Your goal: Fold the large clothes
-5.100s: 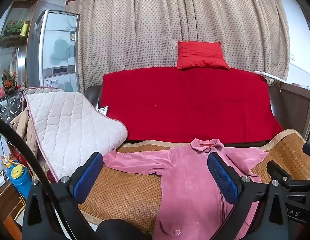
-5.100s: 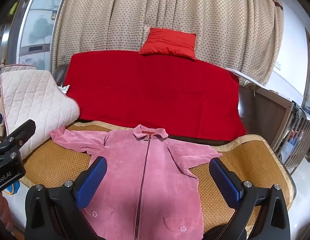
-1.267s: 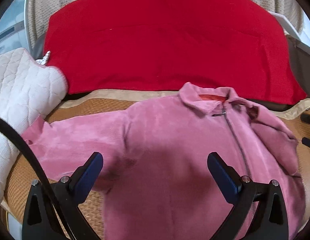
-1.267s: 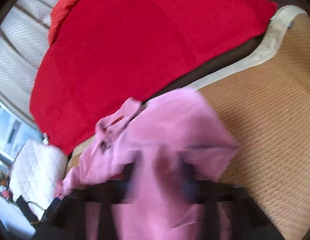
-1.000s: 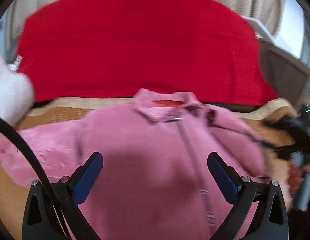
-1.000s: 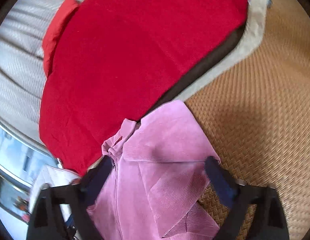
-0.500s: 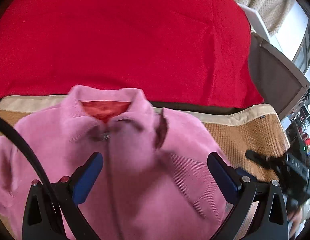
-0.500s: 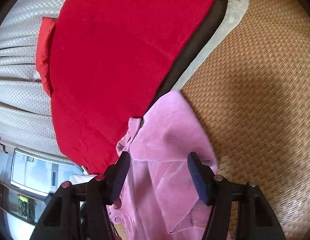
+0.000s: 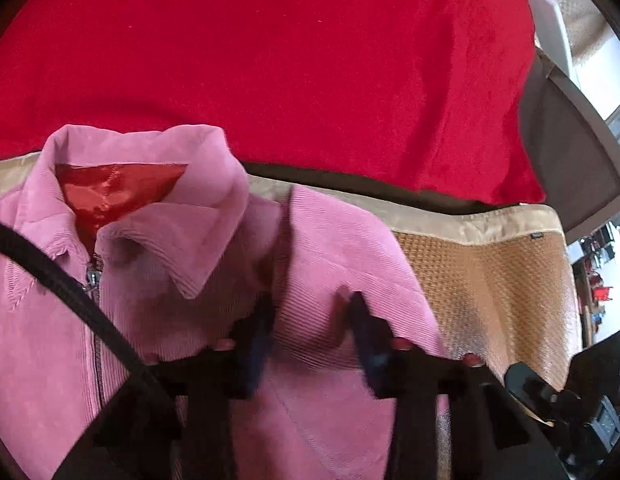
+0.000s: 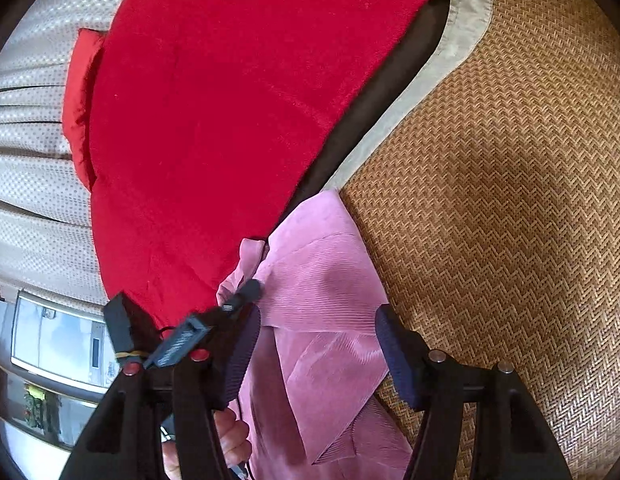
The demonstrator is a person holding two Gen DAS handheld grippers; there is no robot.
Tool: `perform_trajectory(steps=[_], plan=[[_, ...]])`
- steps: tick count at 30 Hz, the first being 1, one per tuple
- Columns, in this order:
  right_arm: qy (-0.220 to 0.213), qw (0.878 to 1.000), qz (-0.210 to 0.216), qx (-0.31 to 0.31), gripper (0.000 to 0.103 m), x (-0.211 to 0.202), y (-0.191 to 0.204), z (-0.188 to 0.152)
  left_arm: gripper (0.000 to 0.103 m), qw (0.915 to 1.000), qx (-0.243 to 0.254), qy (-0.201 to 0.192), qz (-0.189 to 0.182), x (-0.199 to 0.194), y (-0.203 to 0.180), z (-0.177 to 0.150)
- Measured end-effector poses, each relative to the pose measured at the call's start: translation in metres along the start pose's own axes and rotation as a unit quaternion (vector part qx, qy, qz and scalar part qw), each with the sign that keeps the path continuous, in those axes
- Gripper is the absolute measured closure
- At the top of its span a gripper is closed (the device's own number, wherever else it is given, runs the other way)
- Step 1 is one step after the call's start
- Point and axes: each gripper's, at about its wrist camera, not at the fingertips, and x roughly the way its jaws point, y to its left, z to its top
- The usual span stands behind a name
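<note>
A pink corduroy jacket (image 9: 157,312) lies zipped up on a woven mat (image 9: 490,280), its collar showing red lining (image 9: 117,192). My left gripper (image 9: 312,332) points down at the jacket's right shoulder. Its blurred jaws are closing, with a raised ridge of the fabric pinched between them. In the right wrist view the shoulder and the folded-in sleeve of the jacket (image 10: 322,280) lie under my right gripper (image 10: 318,352). Its fingers stand apart and open over the cloth near the jacket's right edge. The left gripper (image 10: 245,294) shows just beside it, on the shoulder by the collar.
A red blanket (image 9: 269,60) covers the sofa back behind the mat (image 10: 510,200). Bare mat stretches to the right of the jacket. A red cushion (image 10: 79,100), a dotted curtain (image 10: 29,140) and a fridge (image 10: 57,344) stand beyond. A hand (image 10: 229,436) holds the left gripper.
My left gripper has swept right from the jacket's chest to its right shoulder and dropped closer. Its jaws went from wide open to narrow on the fabric. The right gripper's jaws narrowed a little.
</note>
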Motion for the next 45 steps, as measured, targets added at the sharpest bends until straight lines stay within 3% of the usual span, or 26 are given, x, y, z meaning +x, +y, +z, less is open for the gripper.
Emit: perform_trajectory(steps=[2,6,11,14,15,16,17,19,25,28,31,33,34,37,41,45], plan=[[-0.001,1.0,-0.005,0.0,0.039,0.002,0.001,-0.001,0.09,0.9998,-0.009,-0.015,-0.013,-0.008,0.004,-0.002],[-0.001,1.0,-0.018,-0.009,0.039,0.007,0.005,-0.003,0.098,0.9968,-0.007,-0.067,-0.043,-0.045,0.009,-0.005],[0.0,0.999,-0.028,-0.027,0.039,0.019,0.013,-0.006,0.1,0.9909,0.017,-0.116,-0.066,-0.102,0.008,-0.01],[-0.007,0.999,-0.034,-0.036,0.039,0.021,0.019,-0.009,0.099,0.9914,0.017,-0.112,-0.065,-0.115,0.014,-0.011],[-0.012,0.999,-0.037,-0.038,0.039,0.022,0.02,-0.01,0.095,0.9927,0.01,-0.097,-0.07,-0.112,0.018,-0.011],[-0.017,0.998,-0.042,-0.037,0.039,0.024,0.02,-0.01,0.08,0.9942,0.001,-0.08,-0.071,-0.104,0.021,-0.012],[-0.021,0.998,-0.045,-0.034,0.038,0.026,0.02,-0.01,0.053,0.9952,-0.007,-0.07,-0.067,-0.101,0.024,-0.013],[-0.02,0.999,-0.039,-0.024,0.037,0.025,0.017,-0.01,0.027,0.9962,-0.029,-0.059,-0.057,-0.088,0.03,-0.017],[-0.022,0.999,-0.034,-0.026,0.036,0.014,0.017,-0.008,0.026,0.9919,-0.096,0.001,-0.083,-0.034,0.023,-0.017],[-0.021,0.999,-0.029,-0.019,0.036,0.01,0.011,-0.003,0.026,0.9883,-0.126,0.011,-0.086,-0.008,0.019,-0.013],[-0.025,0.999,-0.031,-0.024,0.036,0.007,0.009,0.001,0.031,0.9876,-0.131,0.001,-0.086,0.007,0.016,-0.008],[-0.025,0.999,-0.036,-0.026,0.036,0.006,0.008,0.003,0.058,0.9889,-0.119,-0.017,-0.088,0.006,0.012,-0.006],[-0.023,0.999,-0.039,-0.025,0.035,0.006,0.006,0.004,0.076,0.9905,-0.107,-0.018,-0.084,0.007,0.01,-0.005],[-0.017,0.999,-0.038,-0.019,0.035,0.01,0.002,0.006,0.092,0.9945,-0.076,-0.023,-0.068,0.006,0.003,-0.002],[-0.009,0.999,-0.046,-0.026,0.035,0.016,0.005,0.003,0.093,0.9939,-0.05,-0.055,-0.081,-0.016,-0.001,-0.003],[-0.014,0.998,-0.047,-0.034,0.035,0.015,0.009,0.001,0.094,0.9916,-0.021,-0.088,-0.093,-0.063,0.002,-0.01]])
